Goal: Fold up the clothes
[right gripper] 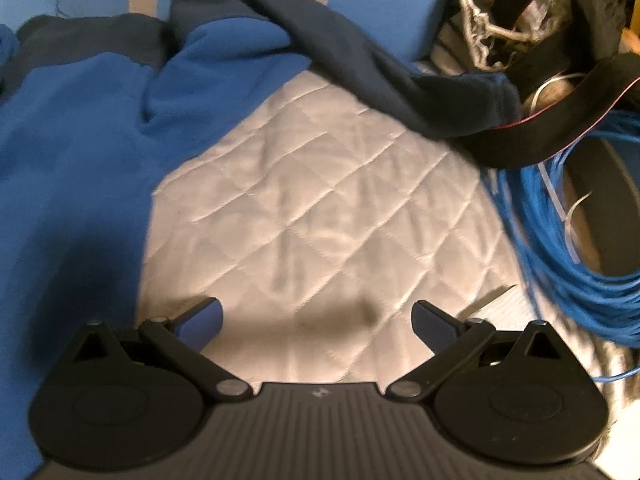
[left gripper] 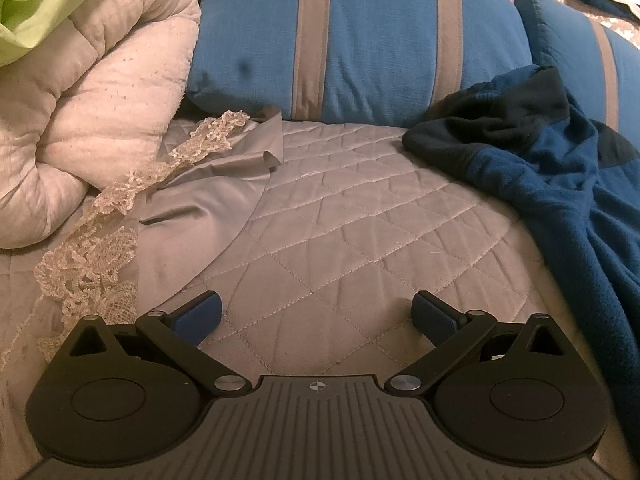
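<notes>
**Both grippers empty above quilted bed**

Left gripper [left gripper: 318,312] and right gripper [right gripper: 318,318] are held with fingers spread wide, nothing grasped. Bare quilted bed [left gripper: 340,220] is seen beneath. Beyond, a blue fleece garment [left gripper: 560,184] lies crumpled against the striped pillows [left gripper: 360,40].
</notes>
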`<state>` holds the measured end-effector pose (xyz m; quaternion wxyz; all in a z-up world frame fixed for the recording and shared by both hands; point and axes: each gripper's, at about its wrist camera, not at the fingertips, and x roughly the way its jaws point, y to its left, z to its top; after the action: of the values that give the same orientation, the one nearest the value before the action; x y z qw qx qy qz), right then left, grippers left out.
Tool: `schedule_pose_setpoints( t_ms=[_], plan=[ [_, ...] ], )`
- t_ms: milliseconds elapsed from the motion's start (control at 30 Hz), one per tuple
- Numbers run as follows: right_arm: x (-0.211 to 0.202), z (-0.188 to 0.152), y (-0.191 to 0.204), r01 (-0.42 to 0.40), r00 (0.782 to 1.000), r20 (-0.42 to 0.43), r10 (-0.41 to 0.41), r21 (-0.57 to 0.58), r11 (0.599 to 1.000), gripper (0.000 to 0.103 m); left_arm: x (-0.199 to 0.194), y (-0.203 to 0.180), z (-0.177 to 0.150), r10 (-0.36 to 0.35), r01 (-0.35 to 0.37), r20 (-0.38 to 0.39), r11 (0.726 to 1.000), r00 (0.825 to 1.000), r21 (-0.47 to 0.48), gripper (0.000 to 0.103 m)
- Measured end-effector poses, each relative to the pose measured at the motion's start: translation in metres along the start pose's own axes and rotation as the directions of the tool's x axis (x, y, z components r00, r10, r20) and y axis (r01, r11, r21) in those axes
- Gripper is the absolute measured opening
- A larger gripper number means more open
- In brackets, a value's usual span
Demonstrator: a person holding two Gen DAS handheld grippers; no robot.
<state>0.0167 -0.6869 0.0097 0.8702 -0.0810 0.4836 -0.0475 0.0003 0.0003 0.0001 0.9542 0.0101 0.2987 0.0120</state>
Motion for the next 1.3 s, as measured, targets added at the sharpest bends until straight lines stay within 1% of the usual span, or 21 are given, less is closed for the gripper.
schedule_pose_setpoints(
  t_ms=[67, 233, 433, 833, 900, 1033, 1133, 1300],
  plan=[
    [-0.003, -0.003, 0.001, -0.015, 1.0, 0.007, 0.015, 0.005, 1.0, 0.103, 0.0, 0.001, 0.0, -0.002, 0.002, 0.0, 1.0, 1.0, -0.002, 0.103],
    [-0.003, -0.004, 0.002, -0.085, 0.996, -0.021, 0.085, 0.03, 0.996, 0.103, 0.001, 0.006, 0.002, -0.004, 0.004, -0.001, 1.0, 1.0, -0.005, 0.103],
    [-0.005, 0.0, 0.006, -0.106, 0.994, -0.017, 0.106, 0.03, 0.994, 0.103, 0.0, 0.0, -0.001, 0.004, -0.004, 0.002, 1.0, 1.0, 0.006, 0.103],
    [-0.011, 0.001, 0.009, -0.112, 0.994, -0.008, 0.112, -0.012, 0.994, 0.103, 0.0, -0.002, 0.0, 0.033, -0.033, -0.008, 0.999, 0.999, 0.003, 0.103],
    [-0.014, 0.002, 0.009, -0.114, 0.994, -0.007, 0.114, -0.018, 0.993, 0.103, 0.0, -0.003, 0.004, 0.044, -0.044, -0.035, 0.999, 0.998, 0.0, 0.103],
    [-0.023, 0.004, 0.008, -0.119, 0.993, 0.006, 0.119, -0.034, 0.992, 0.103, -0.005, -0.014, 0.019, 0.111, -0.107, -0.101, 0.993, 0.989, 0.048, 0.103],
    [-0.034, 0.005, 0.007, -0.122, 0.992, 0.024, 0.123, -0.049, 0.991, 0.103, -0.016, -0.022, 0.036, 0.12, -0.116, -0.124, 0.993, 0.985, 0.036, 0.103],
    [-0.056, 0.009, 0.006, -0.127, 0.99, 0.06, 0.131, -0.075, 0.989, 0.103, -0.052, -0.043, 0.071, 0.141, -0.137, -0.083, 0.99, 0.987, 0.044, 0.103]
  ],
)
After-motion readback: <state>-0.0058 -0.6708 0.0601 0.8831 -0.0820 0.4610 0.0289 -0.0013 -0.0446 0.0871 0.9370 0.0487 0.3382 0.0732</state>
